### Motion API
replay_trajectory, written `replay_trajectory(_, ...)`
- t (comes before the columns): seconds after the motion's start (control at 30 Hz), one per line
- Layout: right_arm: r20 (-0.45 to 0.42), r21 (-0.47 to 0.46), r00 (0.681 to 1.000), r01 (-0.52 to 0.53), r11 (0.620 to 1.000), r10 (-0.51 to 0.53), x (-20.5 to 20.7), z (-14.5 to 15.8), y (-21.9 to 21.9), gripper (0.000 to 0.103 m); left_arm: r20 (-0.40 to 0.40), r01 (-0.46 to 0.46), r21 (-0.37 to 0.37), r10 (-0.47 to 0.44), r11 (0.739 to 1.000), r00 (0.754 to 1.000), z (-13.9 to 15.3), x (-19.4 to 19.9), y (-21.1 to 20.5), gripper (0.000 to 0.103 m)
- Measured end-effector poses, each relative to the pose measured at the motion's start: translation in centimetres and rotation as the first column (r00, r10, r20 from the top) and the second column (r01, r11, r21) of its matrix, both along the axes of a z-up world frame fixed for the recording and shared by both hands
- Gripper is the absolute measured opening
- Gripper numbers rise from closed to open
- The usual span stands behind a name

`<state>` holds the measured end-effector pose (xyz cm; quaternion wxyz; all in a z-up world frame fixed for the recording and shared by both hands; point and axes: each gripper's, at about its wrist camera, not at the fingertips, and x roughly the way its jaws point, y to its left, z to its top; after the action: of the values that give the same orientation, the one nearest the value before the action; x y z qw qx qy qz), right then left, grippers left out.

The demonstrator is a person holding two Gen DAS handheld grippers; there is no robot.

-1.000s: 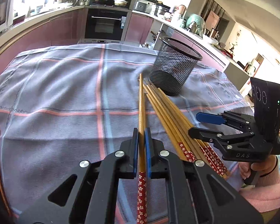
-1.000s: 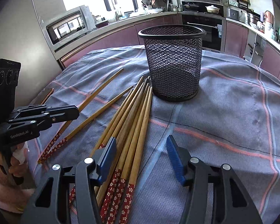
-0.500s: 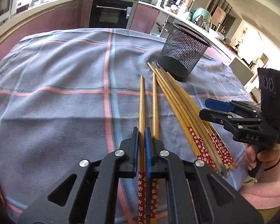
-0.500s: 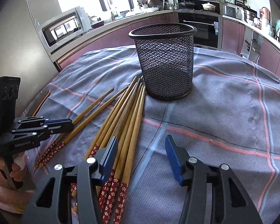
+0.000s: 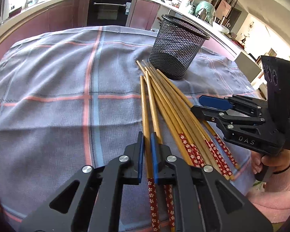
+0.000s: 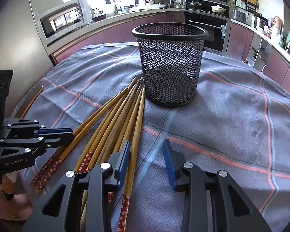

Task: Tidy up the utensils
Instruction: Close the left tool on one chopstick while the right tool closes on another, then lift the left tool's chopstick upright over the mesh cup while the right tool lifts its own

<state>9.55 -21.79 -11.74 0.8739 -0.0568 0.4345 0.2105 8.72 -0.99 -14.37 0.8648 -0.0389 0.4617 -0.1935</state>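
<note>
**Chopstick clamped at left; right jaws narrowing with nothing gripped**

While held slanting down over the plaid tablecloth [image 5: 48,89], left gripper [image 5: 147,145] clenched on a single chopstick [image 5: 145,112], blue pads pressed to both sides of the shaft just ahead of the patterned end. Chopstick: plain honey-coloured bamboo, tapering to a thin tip, butt end wrapped in dark red with small white blossoms. Tip pointing toward the black mesh cup [image 5: 176,48]. Second loose stick lying just to its right, nearly parallel.

Remaining chopsticks [image 6: 114,119] fanned flat on the cloth, same bamboo and red floral ends, thin tips converging beside the base of the mesh cup, a few almost touching it. Cup upright, seemingly empty through the mesh.

Right gripper [image 6: 147,154] released, jaws just been closing, partly apart; rightmost stick of the fan passing alongside the left pad, between the jaws, not pinched. Cannot tell whether that pad touches it.
</note>
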Motion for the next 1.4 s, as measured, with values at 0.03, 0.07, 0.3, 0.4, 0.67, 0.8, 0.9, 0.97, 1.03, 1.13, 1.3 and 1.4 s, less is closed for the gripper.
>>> replay_trajectory(0.03,0.006,-0.015,1.000,-0.004,1.000,0.004,0.0,0.0,0.3,0.033,0.006,0.008,0.022,-0.009,1.000,1.000,0.1,0.2,-0.3,0.010)
replay_trajectory(0.07,0.011,-0.029,1.000,-0.006,1.000,0.006,0.1,0.0,0.5,0.032,0.010,0.016,0.039,-0.016,0.999,1.000,0.1,0.3,-0.5,0.010)
replay_trajectory(0.3,0.023,-0.056,1.000,-0.018,0.998,0.019,1.0,0.0,1.1,0.032,0.025,0.038,0.120,-0.041,0.992,0.999,0.5,1.7,-1.2,0.013)
replay_trajectory(0.4,0.027,-0.067,0.999,-0.026,0.997,0.028,1.3,0.0,1.4,0.029,0.029,0.047,0.139,-0.052,0.989,0.998,0.5,2.1,-1.5,0.016)
replay_trajectory(0.67,0.010,-0.046,0.998,-0.054,0.997,0.054,1.9,0.0,1.8,0.015,0.041,0.055,0.202,-0.064,0.978,0.997,0.6,3.0,-2.6,0.013)
replay_trajectory(0.8,-0.006,-0.009,0.999,-0.053,0.999,0.053,2.1,0.1,1.6,0.006,0.045,0.030,0.204,-0.040,0.978,0.998,0.5,3.1,-2.5,0.008)
replay_trajectory(0.9,-0.014,0.020,0.999,-0.042,0.999,0.043,2.2,0.1,1.2,0.006,0.044,0.013,0.192,-0.022,0.981,0.999,0.5,3.1,-2.4,0.008)
replay_trajectory(0.97,-0.017,0.032,0.999,-0.034,0.999,0.035,2.1,0.1,0.9,0.005,0.037,0.000,0.170,-0.007,0.986,0.999,0.6,3.1,-2.1,0.008)
replay_trajectory(1.03,-0.017,0.043,0.999,-0.027,0.999,0.028,2.0,0.2,0.5,0.005,0.036,-0.011,0.148,0.006,0.989,0.999,0.8,3.0,-1.8,0.007)
replay_trajectory(1.13,-0.012,0.073,1.000,-0.022,0.997,0.023,1.7,0.6,-0.1,0.005,0.043,-0.032,0.110,0.027,0.993,0.999,1.4,2.9,-0.9,0.007)
replay_trajectory(1.3,0.016,0.137,0.999,-0.036,0.990,0.034,0.9,2.0,-1.2,0.005,0.071,-0.047,0.037,0.044,0.998,0.996,3.2,2.3,0.8,0.008)
replay_trajectory(1.4,0.055,0.174,0.998,-0.049,0.983,0.040,0.3,3.3,-1.6,0.005,0.091,-0.040,-0.014,0.041,0.999,0.995,4.5,2.0,1.6,0.008)
